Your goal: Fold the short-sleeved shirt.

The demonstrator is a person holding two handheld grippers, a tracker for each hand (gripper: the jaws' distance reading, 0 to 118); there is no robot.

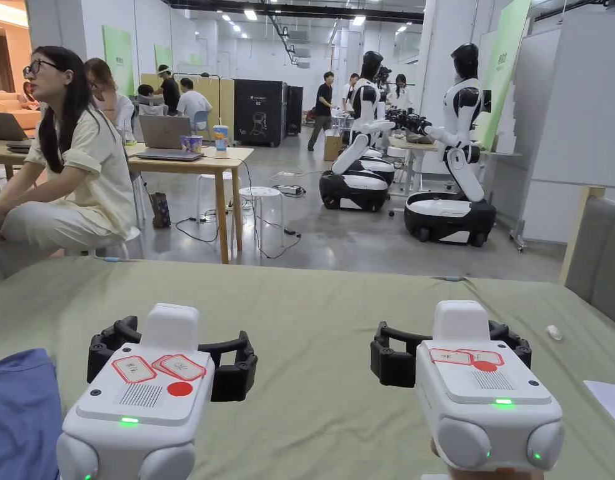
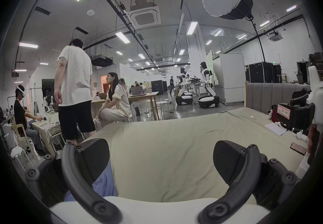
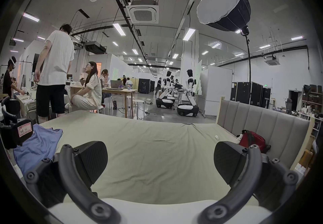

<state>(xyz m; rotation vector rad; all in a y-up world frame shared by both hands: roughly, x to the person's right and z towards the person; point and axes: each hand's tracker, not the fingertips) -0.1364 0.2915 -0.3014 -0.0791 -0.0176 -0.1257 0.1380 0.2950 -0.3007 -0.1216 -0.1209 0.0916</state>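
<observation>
A blue short-sleeved shirt (image 1: 19, 412) lies crumpled at the left edge of the bed's pale green sheet (image 1: 312, 312); it also shows in the right gripper view (image 3: 36, 145) and low in the left gripper view (image 2: 104, 184). My left gripper (image 1: 172, 353) hovers just right of the shirt, jaws wide apart and empty (image 2: 161, 161). My right gripper (image 1: 450, 347) is held level with it further right, also open over bare sheet (image 3: 160, 161). Neither touches the shirt.
A grey padded headboard (image 3: 262, 122) bounds the bed on the right, with a red bag (image 3: 251, 138), papers (image 2: 276, 129) and a phone (image 2: 298, 148) near it. A seated person (image 1: 69, 169) and a standing person (image 2: 75, 88) are beyond the far left edge.
</observation>
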